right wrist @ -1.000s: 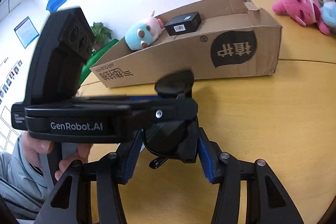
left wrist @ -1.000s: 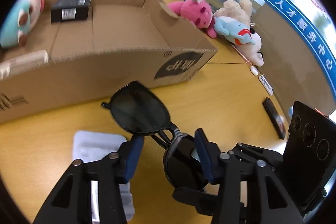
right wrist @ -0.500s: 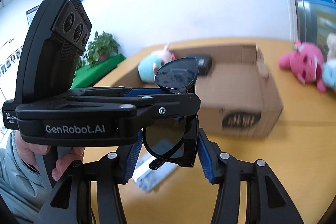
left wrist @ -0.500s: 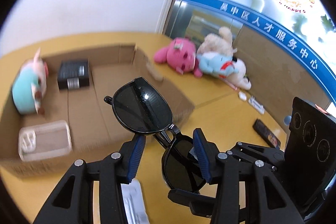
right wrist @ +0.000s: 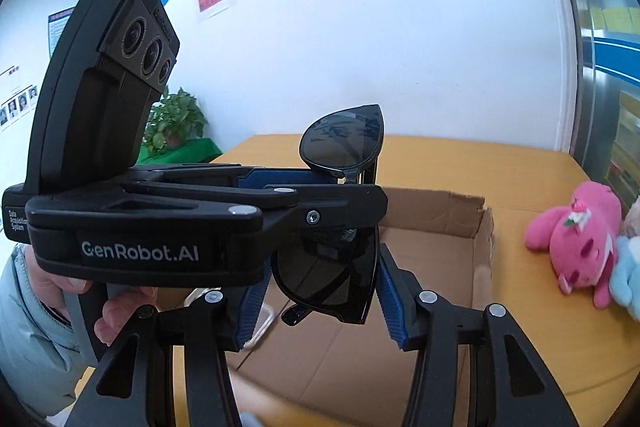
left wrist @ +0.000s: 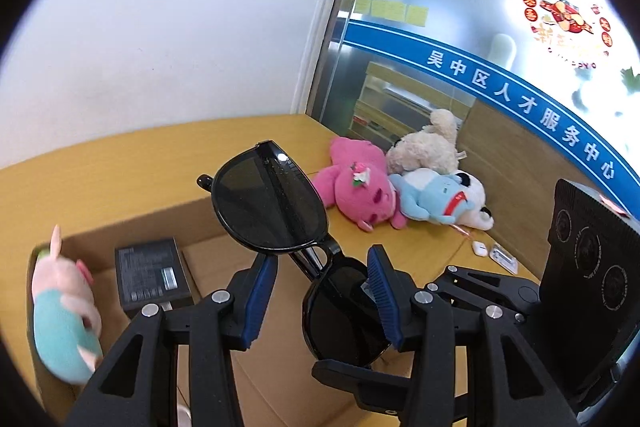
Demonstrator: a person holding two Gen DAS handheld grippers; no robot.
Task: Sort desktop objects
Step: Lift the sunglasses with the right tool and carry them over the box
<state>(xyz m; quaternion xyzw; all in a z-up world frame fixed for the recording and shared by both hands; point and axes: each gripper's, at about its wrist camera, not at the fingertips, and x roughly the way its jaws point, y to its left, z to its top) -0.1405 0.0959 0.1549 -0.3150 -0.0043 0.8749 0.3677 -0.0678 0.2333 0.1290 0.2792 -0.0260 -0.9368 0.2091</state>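
Black sunglasses (left wrist: 272,207) are held in the air above the open cardboard box (left wrist: 224,251). My left gripper (left wrist: 320,291) is shut on them at the bridge, one lens sticking up. My right gripper (right wrist: 320,303) is shut on the lower lens of the sunglasses (right wrist: 332,275), crossing under the left gripper (right wrist: 328,203). Inside the box lie a black box (left wrist: 150,275) and a pink-and-teal plush (left wrist: 64,315).
A pink plush (left wrist: 360,191), a blue plush (left wrist: 432,199) and a cream plush (left wrist: 428,147) lie on the yellow table (left wrist: 100,171) right of the box. Small white items (left wrist: 478,247) lie by the wall. A hand (right wrist: 120,307) holds the left gripper.
Both grippers lifted the sunglasses from near the table up and forward over the cardboard box. The box now lies below them.
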